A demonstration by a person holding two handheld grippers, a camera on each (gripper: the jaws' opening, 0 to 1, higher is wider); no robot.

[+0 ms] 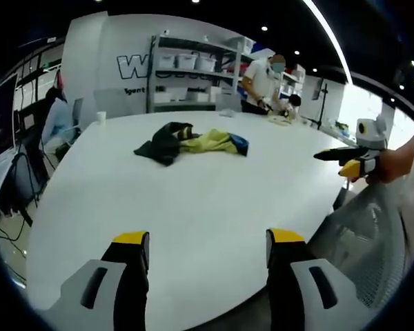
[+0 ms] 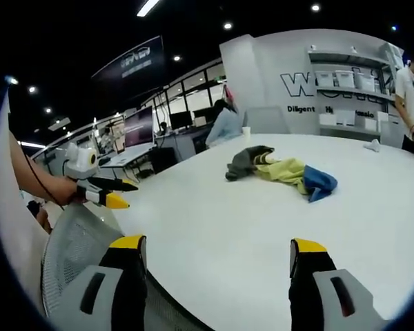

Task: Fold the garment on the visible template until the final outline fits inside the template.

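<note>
Both my left gripper (image 1: 208, 256) and right gripper (image 2: 219, 263) stand wide open, holding nothing, well short of the garment (image 1: 190, 142), a crumpled dark, yellow and blue heap far across the white table (image 1: 193, 214); likely soft, light, limp, best pinched at outer edges.

Both views look from beyond the near edge of the round white bench (image 1: 193, 207), low and level across its top. They share the crumpled dark, yellow and blue garment (image 1: 186, 141) mid-bench, well away, and the shelved far wall.
</note>
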